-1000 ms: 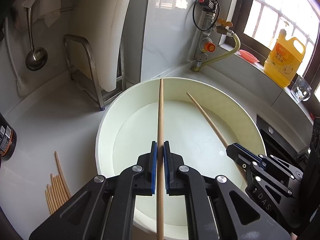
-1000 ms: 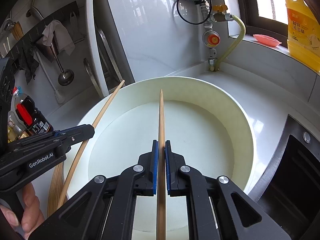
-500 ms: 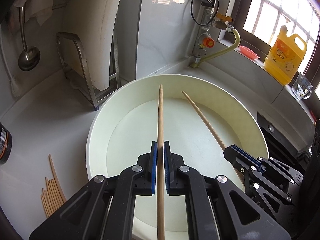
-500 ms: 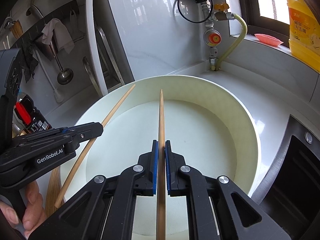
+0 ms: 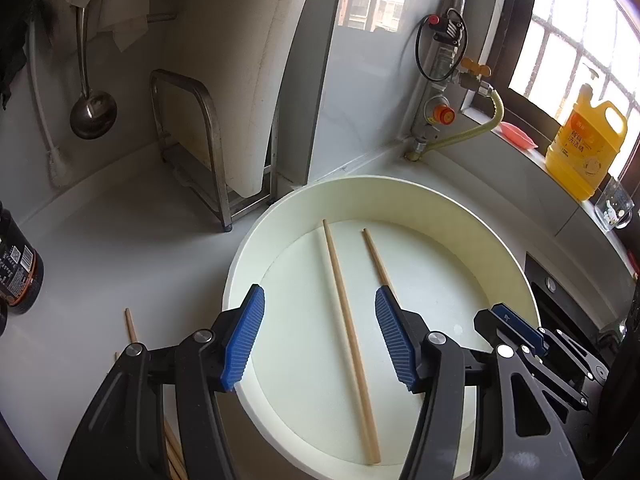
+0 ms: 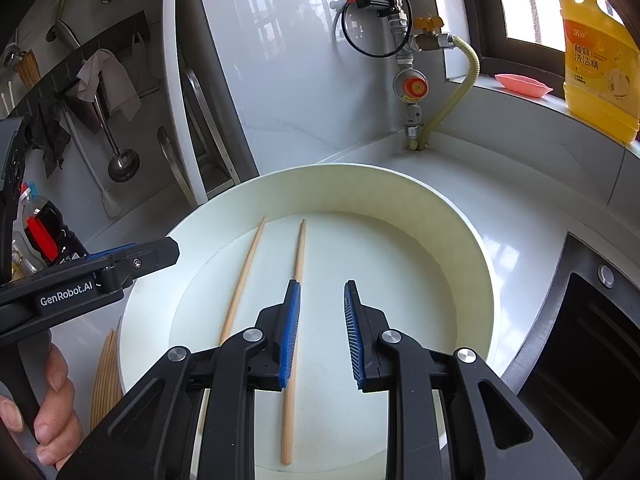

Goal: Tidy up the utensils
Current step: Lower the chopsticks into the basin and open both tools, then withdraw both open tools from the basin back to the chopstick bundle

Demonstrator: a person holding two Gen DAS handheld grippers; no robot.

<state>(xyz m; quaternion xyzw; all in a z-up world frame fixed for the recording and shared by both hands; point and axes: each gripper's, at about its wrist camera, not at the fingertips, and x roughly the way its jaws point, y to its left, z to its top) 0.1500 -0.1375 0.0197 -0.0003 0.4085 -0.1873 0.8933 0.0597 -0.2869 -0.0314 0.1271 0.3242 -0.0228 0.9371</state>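
Note:
Two wooden chopsticks lie loose on the floor of a round cream basin point(image 5: 400, 188): one point(image 5: 348, 320) between my left fingers, the other point(image 5: 378, 258) partly behind the right finger. My left gripper point(image 5: 320, 340) is open above them. In the right wrist view the basin point(image 6: 460, 240) holds the same two chopsticks point(image 6: 294, 280) point(image 6: 242, 280). My right gripper point(image 6: 320, 332) is open and empty, just right of the nearer chopstick. The left gripper's body point(image 6: 80, 280) shows at the left.
A bundle of chopsticks point(image 6: 106, 372) lies on the white counter left of the basin. A metal rack with a white board point(image 5: 208, 152), a hanging ladle point(image 5: 92, 112), a dark bottle point(image 5: 16, 268), a gas valve and hose point(image 5: 440, 116), a yellow detergent jug point(image 5: 580, 148) and a sink point(image 6: 580, 340) surround it.
Both grippers opened and let go of their chopsticks, which now lie on the basin floor. Both grippers drew back and up a little.

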